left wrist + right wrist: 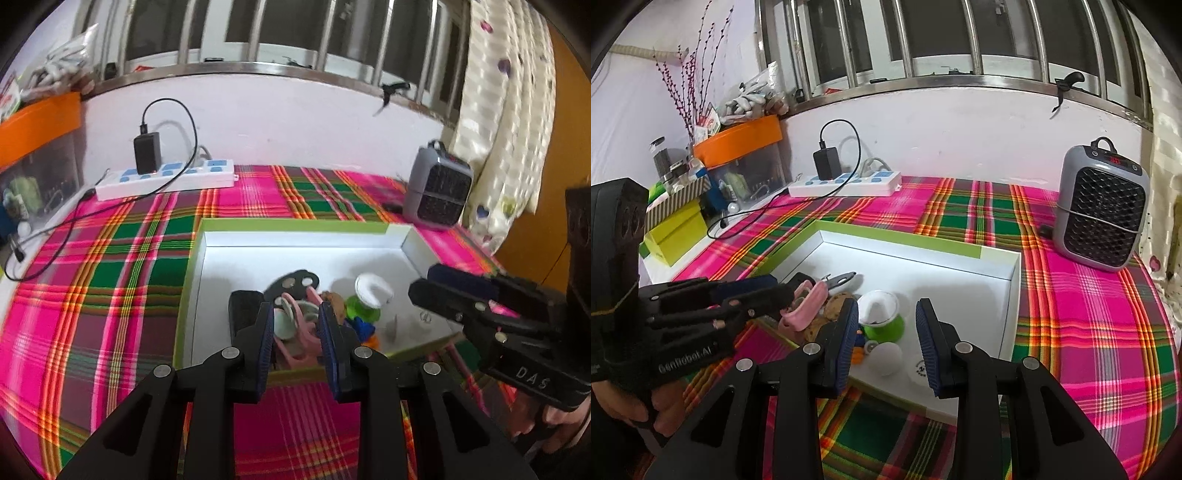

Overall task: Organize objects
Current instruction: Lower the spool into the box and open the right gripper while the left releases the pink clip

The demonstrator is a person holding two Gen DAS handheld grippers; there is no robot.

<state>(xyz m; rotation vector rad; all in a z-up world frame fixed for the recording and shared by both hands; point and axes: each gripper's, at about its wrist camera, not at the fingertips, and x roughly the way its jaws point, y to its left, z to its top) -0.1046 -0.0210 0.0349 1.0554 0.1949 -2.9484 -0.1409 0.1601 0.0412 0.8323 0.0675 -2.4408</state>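
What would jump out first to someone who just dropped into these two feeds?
The loud pink-and-green plaid cloth covering the table, and on it a shallow white box with a green rim holding a jumble of small things in its near corner. The left gripper reaches into that pile around a pink-handled tool, the right gripper hovering over the box beside it. A grey heater stands at the far right.

Both wrist fisheyes sit close above white box [306, 243] [997, 266], tilted down toward window wall; left views from left, right from right; box shared.
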